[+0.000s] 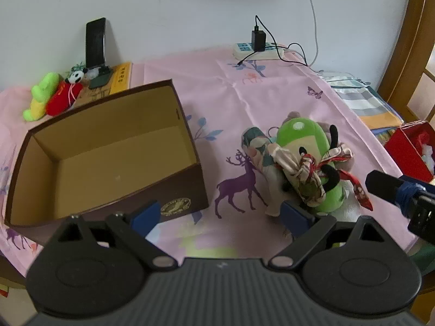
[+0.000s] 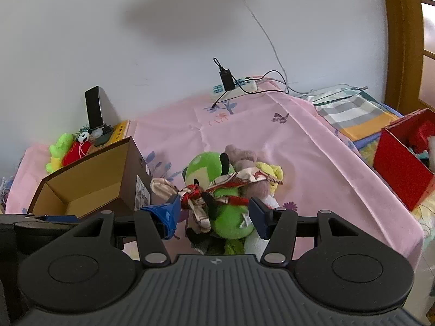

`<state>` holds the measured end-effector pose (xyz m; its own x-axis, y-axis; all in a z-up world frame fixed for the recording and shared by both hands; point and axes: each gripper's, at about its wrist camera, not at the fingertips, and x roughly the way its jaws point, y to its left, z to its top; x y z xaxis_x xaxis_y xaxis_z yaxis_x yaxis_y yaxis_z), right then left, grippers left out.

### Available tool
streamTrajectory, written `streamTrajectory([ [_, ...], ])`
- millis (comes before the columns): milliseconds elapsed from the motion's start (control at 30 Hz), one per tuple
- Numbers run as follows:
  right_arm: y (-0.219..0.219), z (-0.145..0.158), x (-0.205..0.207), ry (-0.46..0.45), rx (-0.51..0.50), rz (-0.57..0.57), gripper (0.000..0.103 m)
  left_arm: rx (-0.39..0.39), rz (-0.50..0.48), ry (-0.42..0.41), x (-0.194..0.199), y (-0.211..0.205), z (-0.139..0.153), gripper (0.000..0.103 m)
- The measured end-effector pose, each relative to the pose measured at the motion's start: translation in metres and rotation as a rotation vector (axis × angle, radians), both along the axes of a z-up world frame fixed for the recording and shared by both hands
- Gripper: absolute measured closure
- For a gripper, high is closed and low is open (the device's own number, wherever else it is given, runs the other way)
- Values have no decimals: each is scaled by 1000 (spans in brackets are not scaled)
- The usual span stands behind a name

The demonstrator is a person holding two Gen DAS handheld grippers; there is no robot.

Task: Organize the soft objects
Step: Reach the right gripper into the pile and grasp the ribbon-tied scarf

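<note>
A heap of soft toys lies on the pink cloth: a green plush [image 1: 304, 141] [image 2: 206, 168] tied up with a patterned scarf [image 1: 296, 168], grey and yellow plush beneath it. The brown cardboard box [image 1: 190, 198] [image 2: 136, 168] stands empty, left of the heap. My left gripper [image 1: 218, 216] hangs open over the cloth between box and heap, holding nothing. My right gripper [image 2: 213, 214] is open, coming at the heap from its right side [image 1: 380, 184]. The heap shows between its fingers, and the pads do not press on it.
At the back left lie a green-yellow plush [image 1: 40, 97] and a red panda plush [image 1: 65, 95], beside a phone on a stand [image 1: 95, 43]. A power strip with cables [image 1: 255, 50] sits by the wall. To the right are folded checked cloth [image 1: 364, 100] and a red box [image 2: 399, 171].
</note>
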<state>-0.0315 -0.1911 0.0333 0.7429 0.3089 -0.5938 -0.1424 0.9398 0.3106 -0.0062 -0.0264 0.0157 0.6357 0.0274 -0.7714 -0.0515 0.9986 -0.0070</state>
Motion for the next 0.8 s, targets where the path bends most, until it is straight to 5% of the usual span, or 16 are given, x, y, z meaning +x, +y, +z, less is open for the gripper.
streamTrajectory([
  [433, -18, -7, 36, 173, -14, 136, 63, 52, -52, 141, 12, -26, -17, 9],
  [800, -31, -20, 37, 215, 24, 112, 63, 68, -83, 198, 17, -42, -26, 9],
])
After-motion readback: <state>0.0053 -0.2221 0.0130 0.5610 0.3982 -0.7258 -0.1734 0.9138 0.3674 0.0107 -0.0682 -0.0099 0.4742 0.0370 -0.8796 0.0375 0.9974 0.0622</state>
